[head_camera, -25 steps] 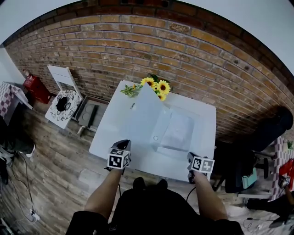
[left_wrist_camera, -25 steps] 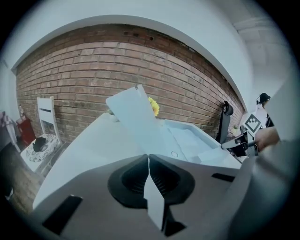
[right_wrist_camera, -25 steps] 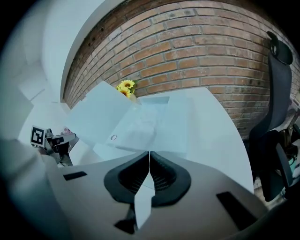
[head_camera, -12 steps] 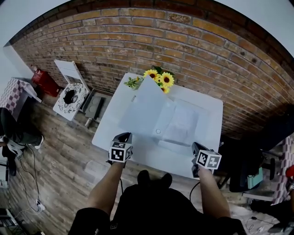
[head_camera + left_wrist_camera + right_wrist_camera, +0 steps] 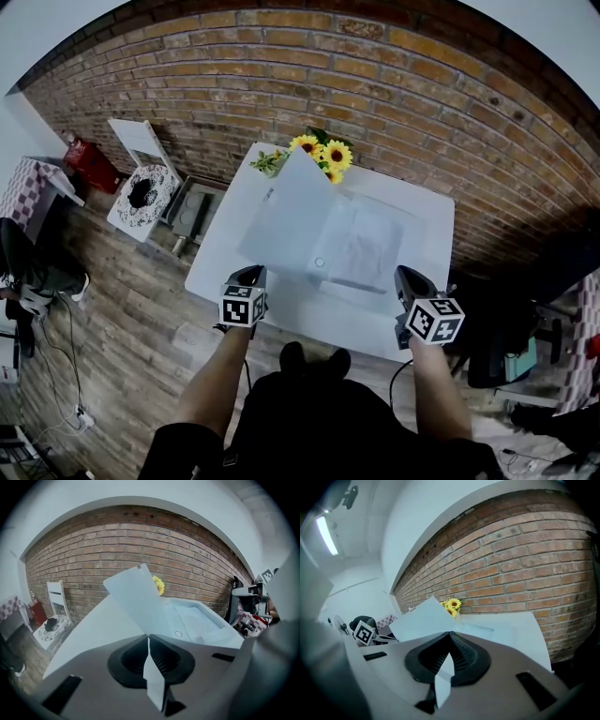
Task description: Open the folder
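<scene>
1. Left gripper (image 5: 149, 637): jaws pressed together. The near-left corner of the cover (image 5: 286, 220) narrows straight into the tips, so I read this as a pinch on that corner.
2. Right gripper (image 5: 450, 633): jaws pressed together with nothing between them. It hangs above the near right edge of the table (image 5: 281, 314), apart from the folder (image 5: 361, 253).
3. Position: the folder body lies flat, right of centre on the white table. The cover is raised off it and slopes up to the left and far side. Its top corner overlaps the sunflowers (image 5: 323, 155) at the far edge. A small round snap stud (image 5: 320, 263) shows near the cover's near edge.
4. Handling (judgement): thin, pale, semi-clear plastic sheet, so very light. It should be flexible rather than stiff and will likely bow or flop if held by one corner only. The surface looks smooth and probably slick against the pads.
5. Grip (judgement): a free corner or the free edge is the sensible place to hold, with enough sheet between the pads that it does not slide out. Avoid the stud.
6. Risk (judgement): the body is light on a smooth table top and could drag along with the cover. The empty right gripper could press on the body's near right edge to pin it
7. Contents: a pale sheet lies inside the body; I cannot tell more
</scene>
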Available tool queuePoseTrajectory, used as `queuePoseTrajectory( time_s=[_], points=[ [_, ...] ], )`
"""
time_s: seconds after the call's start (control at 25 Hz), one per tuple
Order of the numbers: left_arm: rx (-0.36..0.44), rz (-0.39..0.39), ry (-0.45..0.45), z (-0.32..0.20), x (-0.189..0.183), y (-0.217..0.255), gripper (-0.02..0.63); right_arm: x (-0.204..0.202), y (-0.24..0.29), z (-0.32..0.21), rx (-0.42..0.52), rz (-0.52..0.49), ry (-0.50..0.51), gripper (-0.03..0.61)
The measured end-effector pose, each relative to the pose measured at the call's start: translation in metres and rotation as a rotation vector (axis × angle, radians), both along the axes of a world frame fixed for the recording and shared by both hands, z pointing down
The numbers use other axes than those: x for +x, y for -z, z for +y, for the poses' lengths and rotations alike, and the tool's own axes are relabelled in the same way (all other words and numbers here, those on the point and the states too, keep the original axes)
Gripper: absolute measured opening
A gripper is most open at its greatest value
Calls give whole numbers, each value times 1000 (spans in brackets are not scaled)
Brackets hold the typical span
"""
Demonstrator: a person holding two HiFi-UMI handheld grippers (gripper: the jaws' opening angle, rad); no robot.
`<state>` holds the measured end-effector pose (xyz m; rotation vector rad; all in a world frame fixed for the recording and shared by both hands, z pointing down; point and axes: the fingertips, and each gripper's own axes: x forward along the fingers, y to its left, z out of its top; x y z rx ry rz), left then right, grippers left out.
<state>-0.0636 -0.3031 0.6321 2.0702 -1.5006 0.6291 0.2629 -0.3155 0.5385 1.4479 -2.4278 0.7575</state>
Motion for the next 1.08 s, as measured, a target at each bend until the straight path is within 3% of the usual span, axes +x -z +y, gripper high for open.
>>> queuePoseTrajectory(
  time_s=[0.36, 1.08],
  points=[
    [0, 19, 5, 1, 3, 2, 23, -11, 12, 0, 60, 29, 48, 14],
    [-5, 29, -5, 10, 2, 0, 23, -21, 14, 3, 60, 43, 92, 14]
  ],
)
